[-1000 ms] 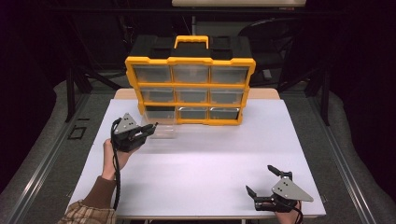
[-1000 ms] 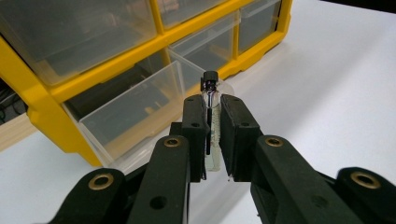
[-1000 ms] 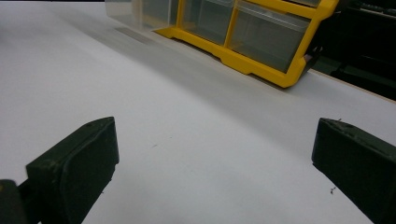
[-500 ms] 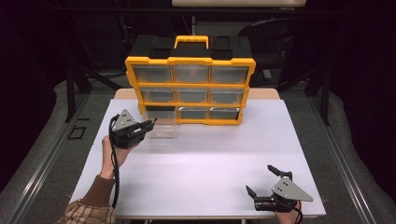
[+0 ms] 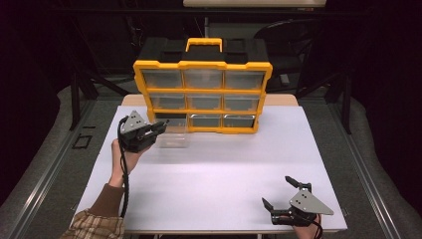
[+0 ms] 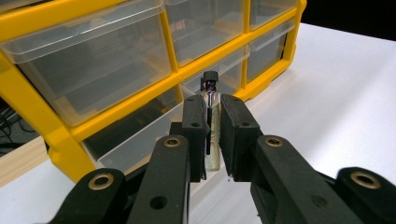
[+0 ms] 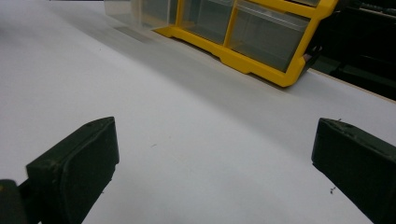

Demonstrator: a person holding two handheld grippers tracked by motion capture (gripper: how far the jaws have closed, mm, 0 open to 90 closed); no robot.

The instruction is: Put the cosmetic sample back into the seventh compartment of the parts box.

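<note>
We find the left gripper [image 6: 213, 140] pinching a small vial [image 6: 211, 126]; the open drawer [image 5: 171, 138] just ahead awaits it.

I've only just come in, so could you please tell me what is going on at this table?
A person works with two handheld grippers. The left gripper is shut on a small glass vial with a black cap, held over the pulled-out bottom-left clear drawer of the yellow organizer. The right gripper rests open near the front edge of the white table, away from the organizer.
</note>
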